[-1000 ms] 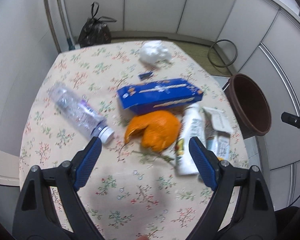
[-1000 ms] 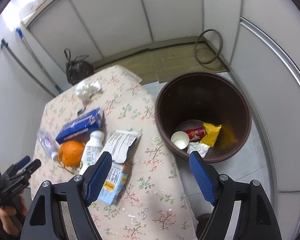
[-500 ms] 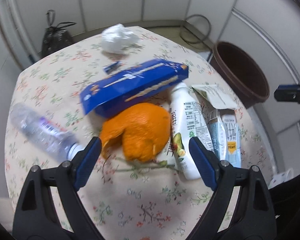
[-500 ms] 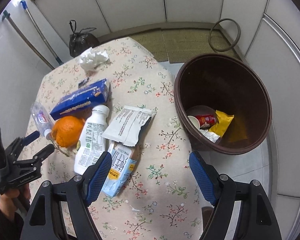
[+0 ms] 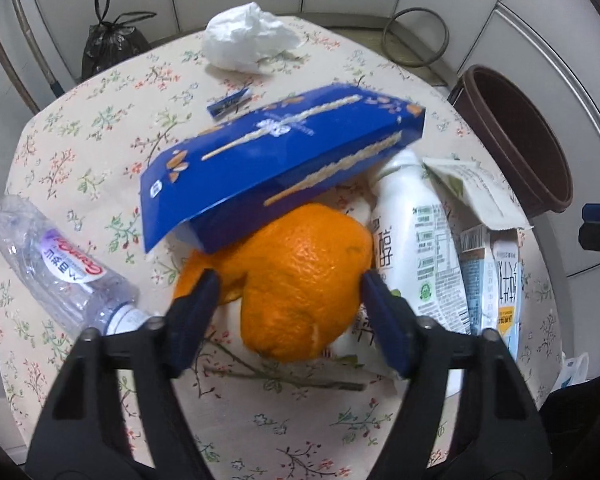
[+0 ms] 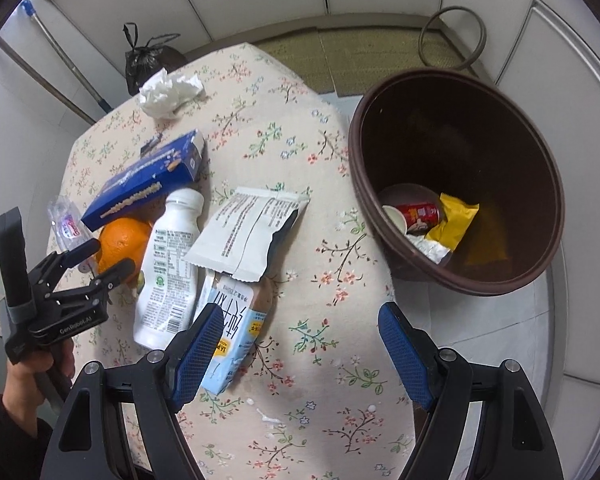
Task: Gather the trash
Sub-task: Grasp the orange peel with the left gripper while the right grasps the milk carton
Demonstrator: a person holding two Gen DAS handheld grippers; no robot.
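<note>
An orange peel [image 5: 300,276] lies on the floral table [image 5: 80,152], partly under a blue box [image 5: 280,160]. My left gripper [image 5: 288,284] is open, its fingers on either side of the peel; it also shows in the right wrist view [image 6: 108,258]. A white bottle [image 5: 420,252], a milk carton [image 5: 496,280], a white pouch [image 6: 248,236], a clear plastic bottle [image 5: 60,272] and crumpled tissue [image 5: 248,40] lie around. My right gripper [image 6: 300,348] is open and empty above the table's near edge, the carton [image 6: 232,340] by its left finger.
A brown trash bin [image 6: 452,176] stands right of the table with a cup, a can and wrappers inside. A black bag [image 5: 112,40] sits on the floor behind the table. A small blue wrapper [image 5: 228,104] lies near the tissue. A ring [image 6: 452,36] lies on the floor.
My left gripper has come down and forward, and its fingers now flank the orange peel. My right gripper has moved left over the table, away from the bin.
</note>
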